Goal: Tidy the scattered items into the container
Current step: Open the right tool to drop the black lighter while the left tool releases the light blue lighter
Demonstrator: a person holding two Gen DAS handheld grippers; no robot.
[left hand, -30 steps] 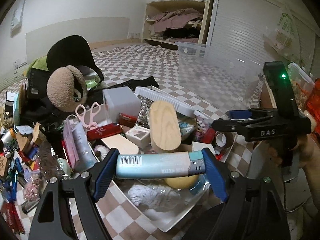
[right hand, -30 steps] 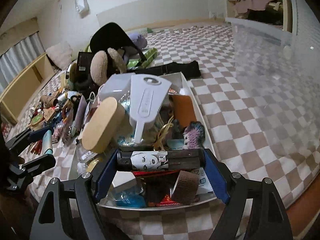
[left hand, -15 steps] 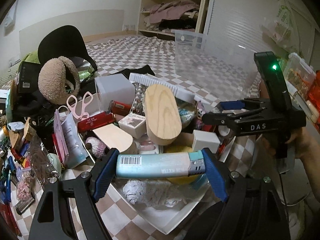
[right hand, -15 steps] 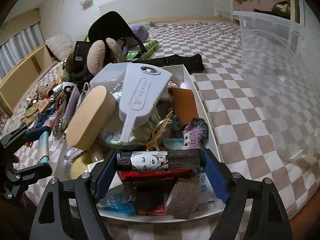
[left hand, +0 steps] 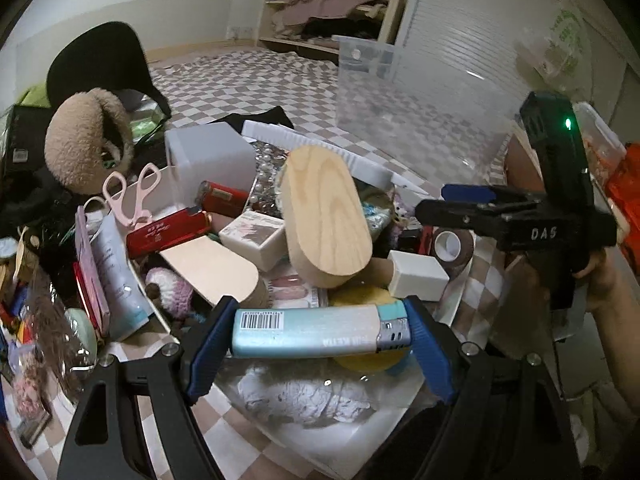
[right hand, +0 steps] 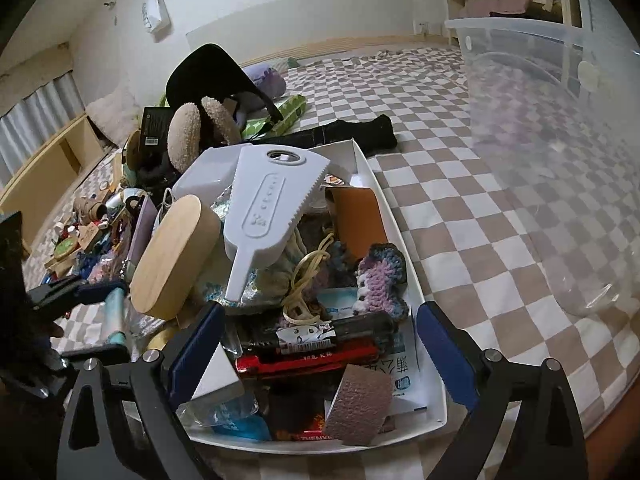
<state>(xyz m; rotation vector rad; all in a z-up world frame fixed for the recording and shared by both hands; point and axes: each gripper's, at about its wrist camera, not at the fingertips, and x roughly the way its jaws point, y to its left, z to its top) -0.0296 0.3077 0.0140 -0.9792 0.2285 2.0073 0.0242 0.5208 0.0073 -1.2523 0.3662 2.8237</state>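
My left gripper (left hand: pixel 320 336) is shut on a light-blue tube (left hand: pixel 304 332) with a barcode, held crosswise just above the near corner of the crowded white tray (left hand: pixel 384 424). My right gripper (right hand: pixel 320 320) hovers over the tray's (right hand: pixel 424 300) other end with its jaws opening. A dark box with a face label (right hand: pixel 332 332) lies loose between the pads, which no longer touch it; it rests on a red packet (right hand: pixel 308 360). The left wrist view shows the right gripper (left hand: pixel 436 204) from the side, held by a hand (left hand: pixel 600 280).
A wooden oval box (left hand: pixel 324 208) and a white toothed scraper (right hand: pixel 272 200) top the tray's pile. A large clear plastic bin (right hand: pixel 560 160) stands on the checked cloth to the right. Earmuffs (left hand: pixel 84 140), a black cap (left hand: pixel 96 60) and several small loose items (left hand: pixel 24 320) lie left of the tray.
The right gripper's jaws have spread and let go of the dark box, which now lies in the tray. The left gripper, still holding the tube, has sunk closer to the tray.
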